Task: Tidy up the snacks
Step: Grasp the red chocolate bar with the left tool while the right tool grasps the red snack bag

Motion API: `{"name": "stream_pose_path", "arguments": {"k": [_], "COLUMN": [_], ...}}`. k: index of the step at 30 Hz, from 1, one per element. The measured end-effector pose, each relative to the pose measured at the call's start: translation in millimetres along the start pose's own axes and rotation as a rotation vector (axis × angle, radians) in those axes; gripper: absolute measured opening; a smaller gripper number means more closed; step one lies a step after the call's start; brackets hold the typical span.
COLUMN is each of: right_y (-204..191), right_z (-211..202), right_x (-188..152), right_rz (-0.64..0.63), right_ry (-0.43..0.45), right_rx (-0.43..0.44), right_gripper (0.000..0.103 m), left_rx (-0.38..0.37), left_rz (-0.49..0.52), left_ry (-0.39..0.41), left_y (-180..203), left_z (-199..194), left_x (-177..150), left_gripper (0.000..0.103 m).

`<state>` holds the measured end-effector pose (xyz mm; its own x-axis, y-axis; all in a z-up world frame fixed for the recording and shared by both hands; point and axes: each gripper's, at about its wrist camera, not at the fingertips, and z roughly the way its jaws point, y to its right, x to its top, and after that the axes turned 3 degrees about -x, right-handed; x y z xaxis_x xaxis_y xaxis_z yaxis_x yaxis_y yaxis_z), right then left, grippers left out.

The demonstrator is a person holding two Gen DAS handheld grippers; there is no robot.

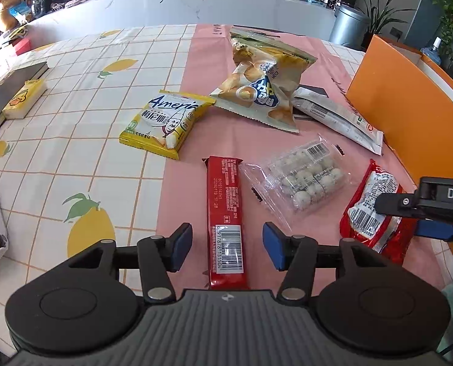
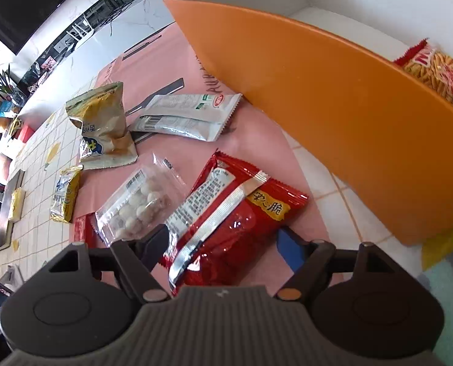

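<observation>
Two grippers hang over a scatter of snack packets, and neither has a grip: the left gripper (image 1: 227,245) stands with its jaws apart on either side of the red bar (image 1: 225,222), the blue pads clear of its edges, while the right gripper (image 2: 223,244) has its jaws spread around the near end of the red crinkly bag (image 2: 229,213), without pinching it as far as the skewed view lets me judge. Slim and fairly stiff, the bar should lift cleanly if taken across its narrow width near the barcode end. Glossy, puffy and light, the bag would probably slip or crush if squeezed at the belly, so a flat sealed end looks the safer hold. Just beyond lies a clear pack of white balls (image 1: 305,177), its loose film soft; farther off sit a yellow packet (image 1: 165,122), a gold chip bag (image 1: 260,82) and a white-silver sachet (image 1: 339,119). All rest on a tablecloth (image 1: 83,97) of lemon-print checks with a pink runner over it, flat and smooth. At the right stands the orange box (image 2: 318,91), white inside, already holding one red-and-yellow snack bag (image 2: 436,73). Behind are a white counter and potted plants.
</observation>
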<state>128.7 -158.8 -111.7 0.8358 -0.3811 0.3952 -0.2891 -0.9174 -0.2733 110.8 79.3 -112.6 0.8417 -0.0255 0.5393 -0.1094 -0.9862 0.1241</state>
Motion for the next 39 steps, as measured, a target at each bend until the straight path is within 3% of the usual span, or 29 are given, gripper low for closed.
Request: {"name": "stream_pose_path", "arguments": {"k": [6,9,15,21,23,27,39], "right_y": [-32,-39,-60,-56,-53,-52,-39], "right_z": [15,20,33,32,30,23,-7], "right_x": [3,4,-5,-9,-9,-16,-21], "right_rz": [-0.153,-0.165,-0.319,-0.336,-0.336,-0.348,-0.306], "right_ry": [0.053,0.058,0.093,0.109,0.105,0.086,0.073], "right_rx": [-0.031,-0.05,-0.137,-0.126,-0.12,-0.096,-0.034], "right_gripper": [0.076,0.078,0.082,0.076,0.074,0.073,0.072], "left_rx": [0.01,0.016,0.069,0.081,0.074,0.068,0.074], "left_rz": [0.001,-0.006,0.035,0.034,0.035,0.033,0.002], "left_ry": [0.015,0.025,0.033,0.042,0.047,0.053,0.084], "left_y": [-3,-5,-1,0,0,1,6], "left_z": [4,6,11,13,13,10,-12], "left_x": [1,4,4,6,6,6,2], "left_gripper": [0.063,0.07,0.071,0.072,0.067,0.033,0.028]}}
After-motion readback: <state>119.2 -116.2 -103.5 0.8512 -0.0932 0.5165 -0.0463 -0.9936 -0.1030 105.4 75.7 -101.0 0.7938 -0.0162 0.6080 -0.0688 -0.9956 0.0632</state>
